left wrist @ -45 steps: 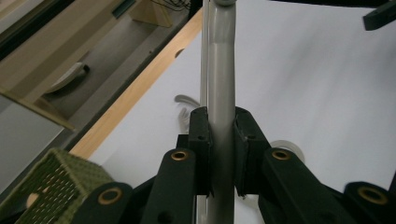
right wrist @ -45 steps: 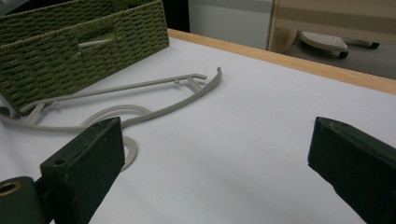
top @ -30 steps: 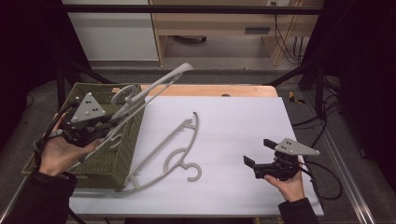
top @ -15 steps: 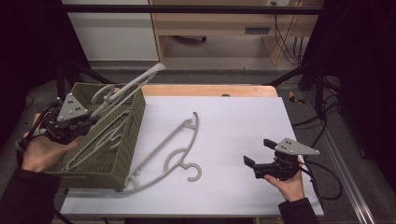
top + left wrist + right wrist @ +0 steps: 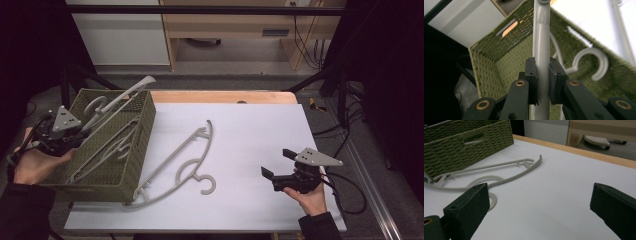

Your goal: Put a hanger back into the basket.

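- My left gripper (image 5: pixel 80 134) is clamped on 1 grey plastic hanger (image 5: pixel 117 99) at its bar, pads (image 5: pixel 532 75) pressing both sides.
- Held hanger sits over the green woven basket (image 5: pixel 135 165); its long axis tilts up toward the table's far side, end above the far rim, hook (image 5: pixel 594 62) inside.
- My right gripper (image 5: pixel 277 164) rests near the white table's (image 5: pixel 260 125) right edge, jaws apart, nothing between.
- A second hanger (image 5: pixel 185 160) lies flat beside the basket.
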### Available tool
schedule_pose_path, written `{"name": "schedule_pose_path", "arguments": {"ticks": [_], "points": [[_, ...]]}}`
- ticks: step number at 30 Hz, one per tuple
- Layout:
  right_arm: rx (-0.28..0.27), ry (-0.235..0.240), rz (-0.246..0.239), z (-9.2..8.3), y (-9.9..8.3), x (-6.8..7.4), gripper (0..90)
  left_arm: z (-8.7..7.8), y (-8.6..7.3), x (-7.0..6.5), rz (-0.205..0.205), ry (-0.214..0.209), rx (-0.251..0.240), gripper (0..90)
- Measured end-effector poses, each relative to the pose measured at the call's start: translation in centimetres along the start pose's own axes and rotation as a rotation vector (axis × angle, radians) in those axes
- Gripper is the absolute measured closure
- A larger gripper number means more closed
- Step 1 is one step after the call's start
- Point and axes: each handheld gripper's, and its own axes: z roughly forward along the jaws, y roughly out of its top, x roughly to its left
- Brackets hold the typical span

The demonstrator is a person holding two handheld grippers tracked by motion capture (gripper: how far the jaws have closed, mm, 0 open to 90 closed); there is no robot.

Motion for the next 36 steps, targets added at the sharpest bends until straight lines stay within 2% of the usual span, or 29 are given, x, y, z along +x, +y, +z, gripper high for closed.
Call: {"name": "schedule_pose_path", "arguments": {"ticks": [5,11,19,25,27,32,36], "points": [[0.000,0.001,0.000,0.0,0.0,0.0,3.1,0.5,-0.9,0.4,-0.013,0.007,0.017,79.5],[0.003,0.003,-0.001,0.0,0.0,0.0,3.1,1.4,-2.2,0.7,-0.018,0.020,0.061,79.6],[0.003,0.005,0.000,0.0,0.0,0.0,3.1,2.5,-3.4,0.4,0.003,0.031,0.104,79.5],[0.001,0.006,0.001,0.0,0.0,0.0,3.1,4.7,-4.5,0.0,0.005,0.045,0.153,79.5],[0.002,0.007,0.000,0.0,0.0,-0.1,3.1,4.9,-4.6,-0.1,0.007,0.043,0.156,79.5],[0.003,0.007,-0.002,0.0,0.0,0.0,3.2,6.6,-5.0,-1.0,0.034,0.056,0.190,79.5],[0.003,0.007,-0.001,0.0,0.0,0.0,3.2,7.8,-5.8,-1.3,0.025,0.055,0.200,79.5]]}}
